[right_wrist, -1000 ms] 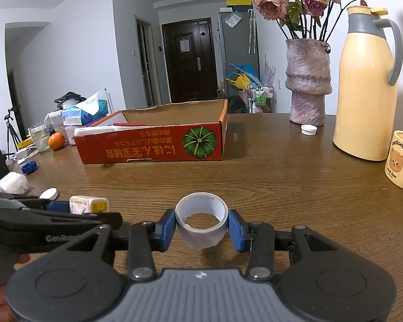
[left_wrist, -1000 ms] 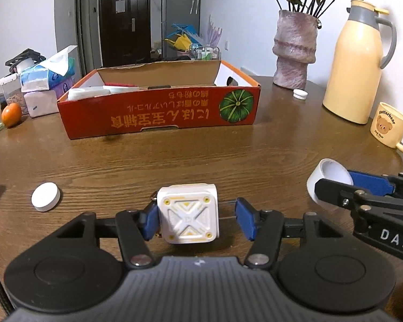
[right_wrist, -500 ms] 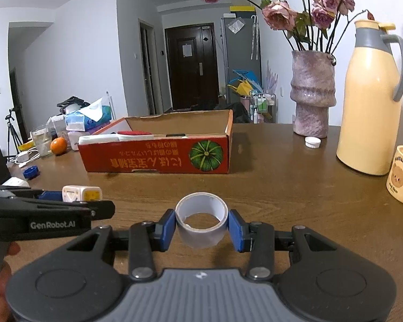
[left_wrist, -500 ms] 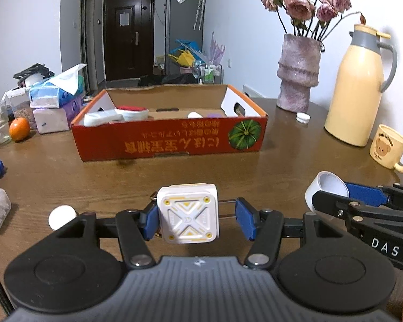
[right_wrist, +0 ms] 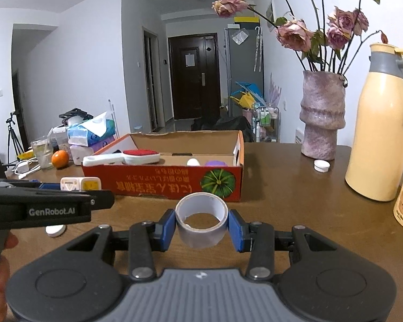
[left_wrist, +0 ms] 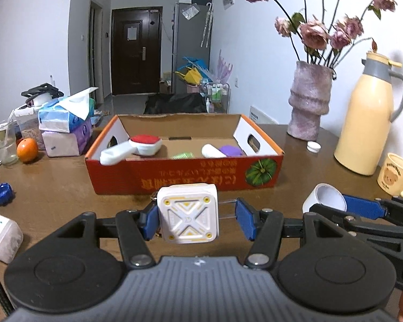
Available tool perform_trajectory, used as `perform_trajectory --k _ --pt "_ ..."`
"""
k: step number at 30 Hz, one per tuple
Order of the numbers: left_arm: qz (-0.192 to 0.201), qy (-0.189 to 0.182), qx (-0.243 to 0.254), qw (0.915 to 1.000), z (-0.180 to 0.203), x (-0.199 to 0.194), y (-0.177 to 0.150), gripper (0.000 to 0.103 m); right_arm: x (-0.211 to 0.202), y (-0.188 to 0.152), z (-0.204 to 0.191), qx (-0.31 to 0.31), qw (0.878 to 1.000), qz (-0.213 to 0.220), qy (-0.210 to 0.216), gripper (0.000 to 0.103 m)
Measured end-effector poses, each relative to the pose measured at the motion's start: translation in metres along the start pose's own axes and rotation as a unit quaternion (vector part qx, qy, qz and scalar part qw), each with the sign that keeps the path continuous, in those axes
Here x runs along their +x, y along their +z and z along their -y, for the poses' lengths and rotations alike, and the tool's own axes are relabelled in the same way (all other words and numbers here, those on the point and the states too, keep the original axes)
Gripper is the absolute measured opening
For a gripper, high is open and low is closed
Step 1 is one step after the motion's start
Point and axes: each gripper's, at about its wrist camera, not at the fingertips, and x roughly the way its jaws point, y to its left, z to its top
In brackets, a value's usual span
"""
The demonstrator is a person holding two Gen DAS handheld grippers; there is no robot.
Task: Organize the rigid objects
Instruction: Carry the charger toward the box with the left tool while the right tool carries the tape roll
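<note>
My left gripper [left_wrist: 197, 218] is shut on a white cube with yellow marks [left_wrist: 188, 213], held above the table in front of the red cardboard box [left_wrist: 185, 178]; the cube touches the left pad, and thin rods span the gap to the right pad. The cube also shows in the right wrist view [right_wrist: 80, 183]. My right gripper [right_wrist: 201, 226] is shut on a grey tape roll [right_wrist: 201, 224], also lifted, seen in the left wrist view [left_wrist: 323, 197]. The box [right_wrist: 164, 185] holds a red-topped white brush [left_wrist: 133, 146], a white piece and a purple piece.
A vase of roses [left_wrist: 309, 102], a cream thermos [left_wrist: 368, 126], a bear mug [left_wrist: 396, 174] and a white cap [left_wrist: 313, 147] stand right. Tissue packs [left_wrist: 65, 123], an orange [left_wrist: 27, 150], a glass, a blue cap [left_wrist: 1, 193] and a white container [left_wrist: 0, 236] lie left.
Both grippers have risen from the table with their objects and moved toward the box, whose inside now shows. The grips are unchanged.
</note>
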Motion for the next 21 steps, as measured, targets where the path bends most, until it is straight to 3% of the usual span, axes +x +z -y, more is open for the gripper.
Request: perform_trajectory --k 21 --pt "0.041 0.02 -0.034 0.9984 -0.023 0.043 0.048 0.06 0.056 0.047 -0.012 0.01 1.0 0.03 0.002 0.042"
